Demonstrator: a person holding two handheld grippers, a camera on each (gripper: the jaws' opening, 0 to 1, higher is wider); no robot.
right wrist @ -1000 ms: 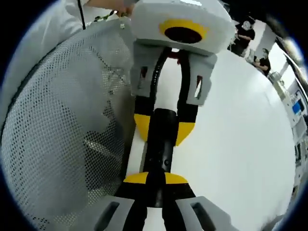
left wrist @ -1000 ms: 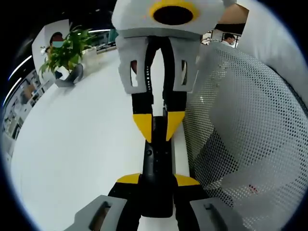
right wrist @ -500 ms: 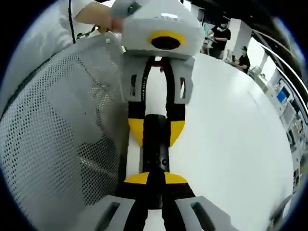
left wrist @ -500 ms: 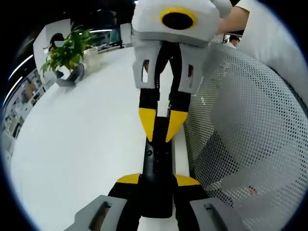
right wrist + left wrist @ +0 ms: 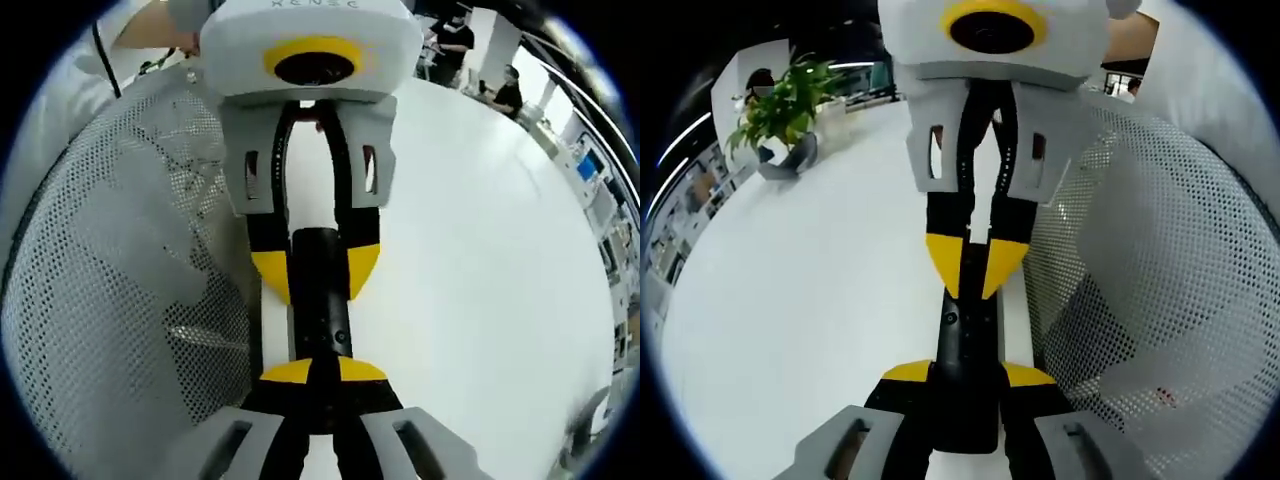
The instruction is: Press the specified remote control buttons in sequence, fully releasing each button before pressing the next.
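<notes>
Two grippers: left gripper clamps remote steady; right gripper, tips nearly closed, pokes btns.

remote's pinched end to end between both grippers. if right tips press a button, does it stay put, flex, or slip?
The black remote looks like a rigid slab, so flex seems unlikely. The left gripper clamps its near end, which should resist pushing. The glossy casing may slip slightly under the right gripper's narrow yellow fingers.
</notes>
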